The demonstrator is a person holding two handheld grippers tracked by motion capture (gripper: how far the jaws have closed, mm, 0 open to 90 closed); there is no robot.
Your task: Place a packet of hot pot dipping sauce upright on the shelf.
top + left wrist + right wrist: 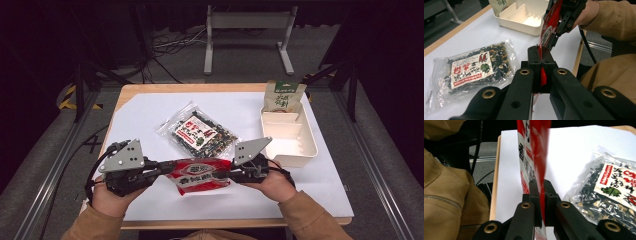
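Red snack packet (200, 175) held between your two grippers near the front edge of the surface (150, 115), just in front of your chest. Your left gripper (161, 169) is clamped on the packet's left edge; in the left gripper view the two black jaws are pressed together with a strip of the red film (543, 75) pinched between them. Your right gripper (229, 174) is clamped on the opposite edge — in the right gripper view its jaws are closed on the red film (537, 157), which rises upward from the jaws and shows white panels with dark print. From above, the packet spans the gap between the two grippers, its printed face turned up; whether its underside touches the surface cannot be told. Just behind it, lying flat near the middle of the surface, is a clear bag of dark dried pieces (198, 132) with a red-and-white label, apart from both grippers. At the right side of the surface stands a cream divided tray (295, 150); a tan pouch with a green top (283, 96) stands upright in its far compartment, while the nearer compartments are bare. Your tan sleeves (310, 215) enter from the bottom of the high view.
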